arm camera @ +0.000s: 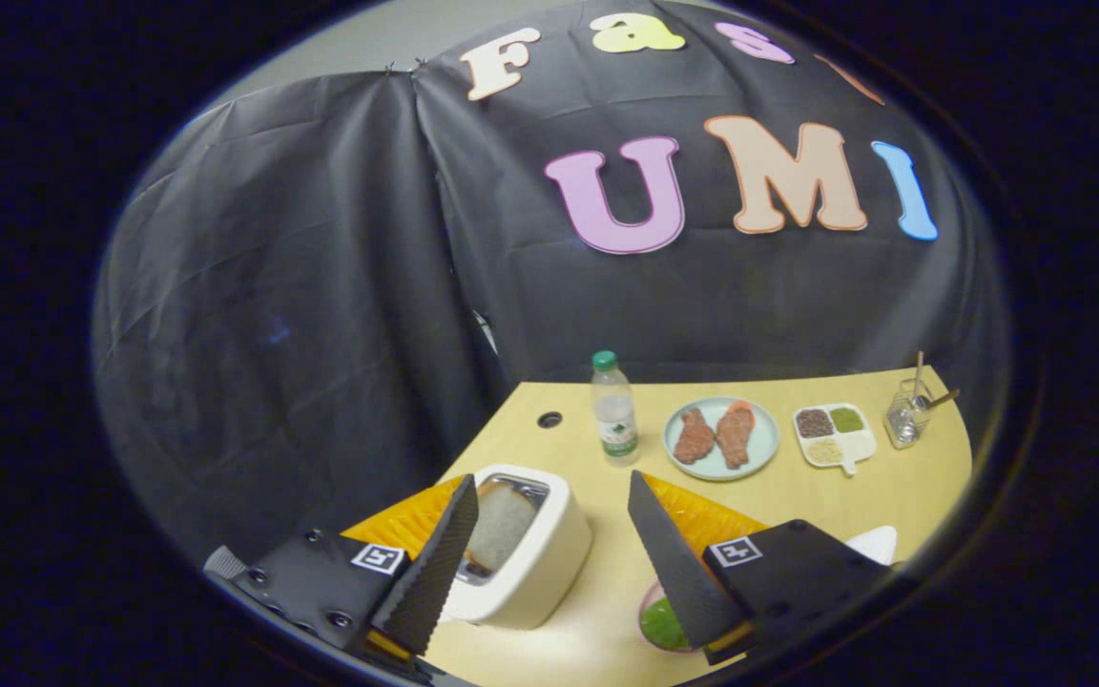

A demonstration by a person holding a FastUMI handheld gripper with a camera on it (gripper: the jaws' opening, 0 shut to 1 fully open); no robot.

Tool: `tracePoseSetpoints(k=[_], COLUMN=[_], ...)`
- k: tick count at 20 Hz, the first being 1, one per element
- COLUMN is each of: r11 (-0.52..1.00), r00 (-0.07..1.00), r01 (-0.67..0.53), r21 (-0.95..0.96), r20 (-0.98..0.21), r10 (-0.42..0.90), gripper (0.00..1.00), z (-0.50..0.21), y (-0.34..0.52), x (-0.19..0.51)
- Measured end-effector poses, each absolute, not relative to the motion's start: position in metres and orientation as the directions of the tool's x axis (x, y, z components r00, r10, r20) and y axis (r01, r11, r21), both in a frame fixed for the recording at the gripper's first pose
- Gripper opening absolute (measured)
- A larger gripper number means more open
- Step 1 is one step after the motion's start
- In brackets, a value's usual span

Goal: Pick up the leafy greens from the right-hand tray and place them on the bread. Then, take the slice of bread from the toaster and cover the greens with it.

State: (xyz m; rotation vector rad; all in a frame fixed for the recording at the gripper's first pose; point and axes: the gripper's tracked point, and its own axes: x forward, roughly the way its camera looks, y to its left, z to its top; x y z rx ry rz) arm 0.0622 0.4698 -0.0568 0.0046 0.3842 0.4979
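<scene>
My gripper [551,480] is open and holds nothing, its two black fingers spread wide above the near part of the table. Between them, close to the left finger, stands a white toaster [545,563] with a slice of bread [502,525] sitting in its slot. Beside the right finger's base, a patch of leafy greens [661,625] lies on a pink tray [646,599]; the finger hides most of both.
Orange mats lie behind the left finger [406,523] and the right finger [702,515]. Farther back on the wooden table [798,491] stand a water bottle [615,410], a plate of meat pieces [721,437], a divided dish [834,434] and a glass jar [907,415]. A white object [876,544] peeks out at the right.
</scene>
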Motion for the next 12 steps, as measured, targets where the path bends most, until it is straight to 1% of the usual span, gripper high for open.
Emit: tracePoseSetpoints(k=[3,6,12], r11=[0.882,0.898,0.922], r00=[0.804,0.805,0.786], r01=[-0.46,-0.435,-0.387], r21=[0.101,0.072,0.016], r20=[-0.374,-0.416,-0.518], r10=[0.463,0.423,0.339], gripper=[0.99,0.98,0.95], z=[-0.075,-0.105,-0.164], y=[0.509,0.531,0.541], x=[0.057,0.062,0.066])
